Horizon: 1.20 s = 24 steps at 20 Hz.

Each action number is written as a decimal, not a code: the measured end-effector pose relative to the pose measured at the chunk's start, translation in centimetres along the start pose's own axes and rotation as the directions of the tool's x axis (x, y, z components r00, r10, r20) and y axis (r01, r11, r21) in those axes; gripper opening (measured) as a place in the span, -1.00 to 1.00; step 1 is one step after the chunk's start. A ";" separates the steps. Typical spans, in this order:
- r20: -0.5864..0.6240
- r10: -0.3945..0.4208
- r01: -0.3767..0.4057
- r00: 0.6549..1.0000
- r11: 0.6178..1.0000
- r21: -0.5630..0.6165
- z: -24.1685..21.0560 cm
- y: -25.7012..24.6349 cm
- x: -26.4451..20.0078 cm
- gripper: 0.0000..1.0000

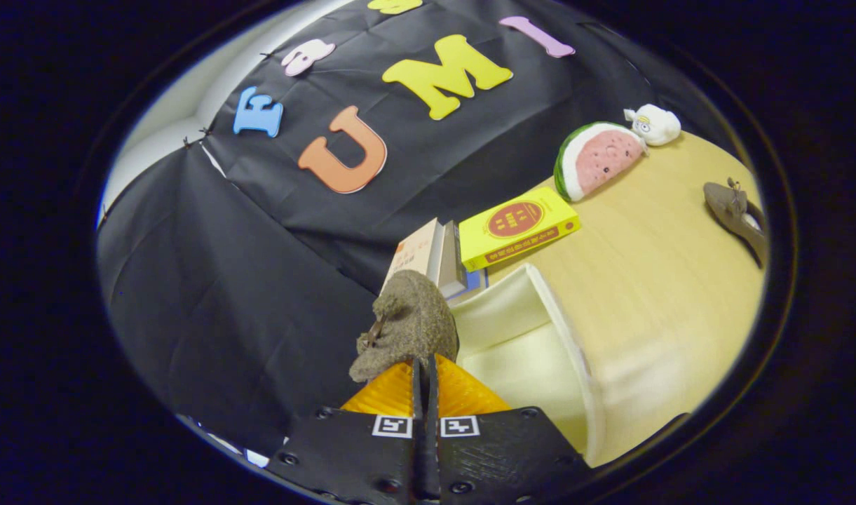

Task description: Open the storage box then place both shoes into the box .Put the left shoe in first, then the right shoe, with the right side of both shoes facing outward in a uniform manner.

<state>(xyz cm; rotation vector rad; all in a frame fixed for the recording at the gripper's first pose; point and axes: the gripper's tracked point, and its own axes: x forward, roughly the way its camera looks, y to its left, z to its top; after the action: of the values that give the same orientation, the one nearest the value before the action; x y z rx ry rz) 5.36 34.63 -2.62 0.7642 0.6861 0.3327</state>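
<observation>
A fuzzy brown-grey shoe (408, 324) hangs lifted in front of the black cloth wall, with my gripper (424, 368) shut on its rim. Just right of it and below lies the open cream storage box (540, 344), its pale inside showing. The other shoe (736, 214), brown with a small bow, lies on the wooden table (666, 280) far to the right, well beyond the box.
Behind the box lean two books (431, 252) beside a flat yellow book (519, 226). A watermelon-slice plush (597, 158) and a small white plush (653, 124) sit at the table's back, against the cloth wall.
</observation>
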 end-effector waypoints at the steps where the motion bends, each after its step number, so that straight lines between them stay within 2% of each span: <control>1: -0.007 -0.014 0.014 1.000 1.000 -0.004 -0.6 -0.2 0.3 -1.00; 6: -0.064 -0.060 0.061 0.996 0.998 0.009 -2.8 -1.2 2.0 -0.99; 9: -0.110 -0.063 0.061 0.992 0.998 -0.019 -4.4 -1.1 2.5 -1.00; 11: -0.119 -0.037 0.034 0.992 0.999 -0.027 -4.4 -0.5 2.8 -0.88; 13: -0.123 0.024 -0.026 0.992 0.999 -0.019 -4.3 0.8 2.5 -0.63; 18: -0.093 0.071 -0.084 0.993 0.986 -0.142 -3.1 1.8 0.8 0.49; 20: -0.059 0.084 -0.095 0.995 0.971 -0.219 -2.2 1.8 -0.4 0.71; 24: 0.053 0.109 -0.082 0.993 0.925 -0.370 1.2 1.3 -4.2 0.83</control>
<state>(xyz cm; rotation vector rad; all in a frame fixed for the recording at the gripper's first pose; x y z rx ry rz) 2.99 32.73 0.80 0.4491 0.4986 0.5045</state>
